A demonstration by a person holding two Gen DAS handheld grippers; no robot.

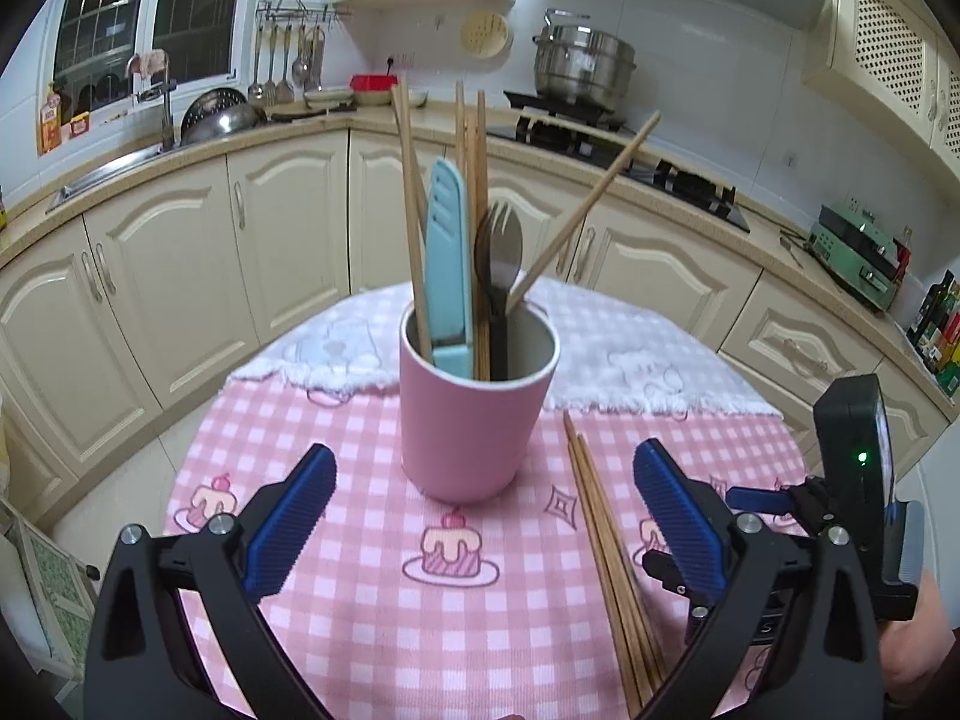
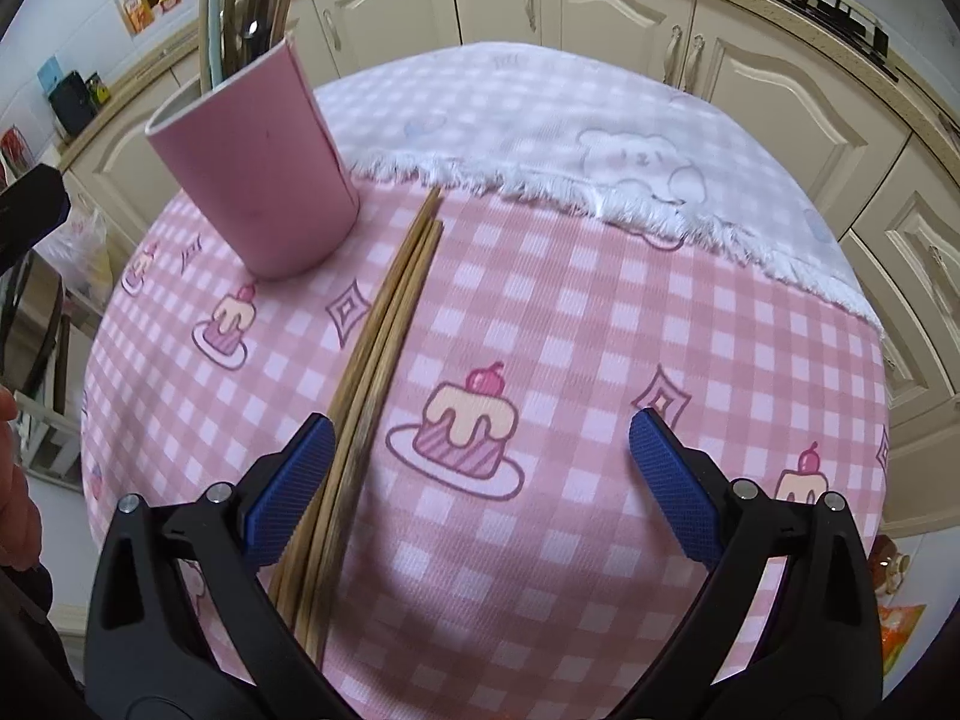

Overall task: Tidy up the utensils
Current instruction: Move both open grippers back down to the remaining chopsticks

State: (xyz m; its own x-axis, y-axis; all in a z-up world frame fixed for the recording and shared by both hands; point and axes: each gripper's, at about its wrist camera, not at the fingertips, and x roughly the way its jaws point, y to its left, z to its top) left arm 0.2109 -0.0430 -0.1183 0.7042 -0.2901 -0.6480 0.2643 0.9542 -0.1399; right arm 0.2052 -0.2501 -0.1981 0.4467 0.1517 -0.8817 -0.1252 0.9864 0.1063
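A pink cup point(image 1: 477, 414) stands upright on the checked tablecloth, holding several wooden chopsticks point(image 1: 474, 192), a light blue utensil point(image 1: 449, 264) and a dark metal fork point(image 1: 500, 258). A bundle of wooden chopsticks point(image 1: 606, 546) lies flat on the cloth right of the cup. My left gripper point(image 1: 480, 498) is open, just in front of the cup, with its pads on either side of it. In the right wrist view the same cup point(image 2: 255, 177) is at the upper left and the lying chopsticks point(image 2: 384, 324) run beside the left pad point(image 2: 294, 474). My right gripper point(image 2: 480, 462) is open and holds nothing.
The small round table point(image 2: 600, 312) carries a pink cake-print cloth and a white fringed towel point(image 2: 600, 120) at its far side. Cream kitchen cabinets point(image 1: 180, 252) curve around behind, with a sink point(image 1: 120, 162), a stove and a steel pot point(image 1: 582, 66). The right gripper's body point(image 1: 852, 480) shows at the left view's right edge.
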